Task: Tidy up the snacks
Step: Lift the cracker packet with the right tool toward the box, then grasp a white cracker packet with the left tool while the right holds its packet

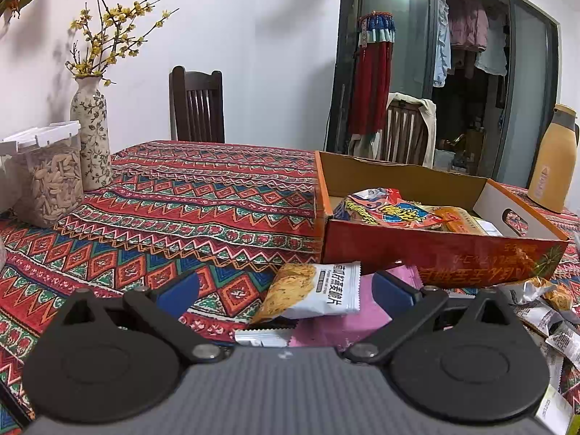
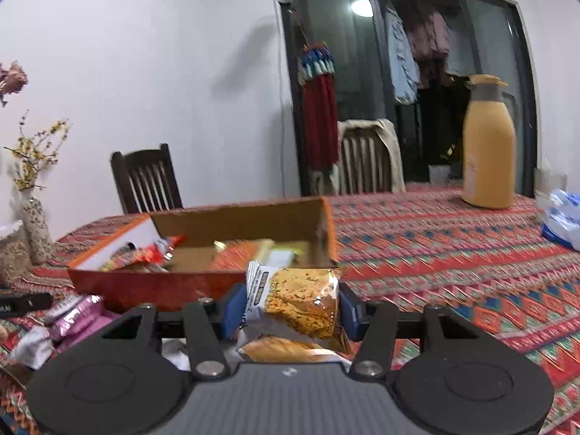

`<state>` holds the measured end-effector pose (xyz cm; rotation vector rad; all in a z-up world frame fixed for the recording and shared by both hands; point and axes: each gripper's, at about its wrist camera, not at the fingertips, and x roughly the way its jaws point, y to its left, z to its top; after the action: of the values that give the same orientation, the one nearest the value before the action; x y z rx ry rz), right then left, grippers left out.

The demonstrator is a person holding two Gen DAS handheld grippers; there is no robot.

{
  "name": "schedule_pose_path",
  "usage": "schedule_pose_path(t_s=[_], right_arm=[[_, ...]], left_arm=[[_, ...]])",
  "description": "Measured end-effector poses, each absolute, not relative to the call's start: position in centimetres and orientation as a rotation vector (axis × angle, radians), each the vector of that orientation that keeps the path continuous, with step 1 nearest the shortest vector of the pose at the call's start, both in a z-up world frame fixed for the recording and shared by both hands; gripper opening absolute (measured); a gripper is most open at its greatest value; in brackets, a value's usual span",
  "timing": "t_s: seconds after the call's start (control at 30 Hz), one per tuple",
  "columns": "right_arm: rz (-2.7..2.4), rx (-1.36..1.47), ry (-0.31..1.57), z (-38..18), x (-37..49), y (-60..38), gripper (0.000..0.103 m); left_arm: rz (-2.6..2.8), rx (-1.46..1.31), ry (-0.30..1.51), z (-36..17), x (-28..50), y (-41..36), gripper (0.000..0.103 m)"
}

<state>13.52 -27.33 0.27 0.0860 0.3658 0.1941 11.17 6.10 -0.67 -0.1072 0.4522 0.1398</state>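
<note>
Chinese characters on white snack packet (image 1: 319, 290); upside-down gold characters on orange box (image 1: 446, 253) front.

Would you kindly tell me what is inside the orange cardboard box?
Inside the orange cardboard box lie a red and blue snack bag and an orange packet. Its near wall hides the floor and anything beneath them.

We look low and close across the counter (image 1: 181, 195) from each gripper; both views share the box (image 1: 435, 253) (image 2: 163, 282).

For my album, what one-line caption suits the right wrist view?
Right gripper clamps a crisp packet before the open cardboard snack box.
</note>
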Motion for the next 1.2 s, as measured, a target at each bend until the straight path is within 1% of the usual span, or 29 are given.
schedule_pose_path(t_s=[0.2,0.6,0.9,1.17,1.2], right_arm=[[0.199,0.034,0.334,-0.5,14.2,-25.5,0.053],[0.206,0.052,0.317,-1.0,13.8,-26.0,0.053],[0.216,0.071,0.308,-1.1,13.5,-26.3,0.053],[0.225,0.081,0.305,-1.1,13.5,-26.4,0.053],[0.227,0.082,0.305,-1.1,13.5,-26.5,0.053]], left_arm=[[0.139,-0.107,0.452,-0.6,11.2,6.1,0.103],[0.171,-0.098,0.462,-0.4,11.2,6.1,0.103],[0.142,-0.045,0.531,0.4,12.2,5.7,0.103],[0.116,-0.089,0.643,0.2,15.9,6.7,0.103],[0.113,-0.099,0.658,0.0,16.4,6.9,0.101]])
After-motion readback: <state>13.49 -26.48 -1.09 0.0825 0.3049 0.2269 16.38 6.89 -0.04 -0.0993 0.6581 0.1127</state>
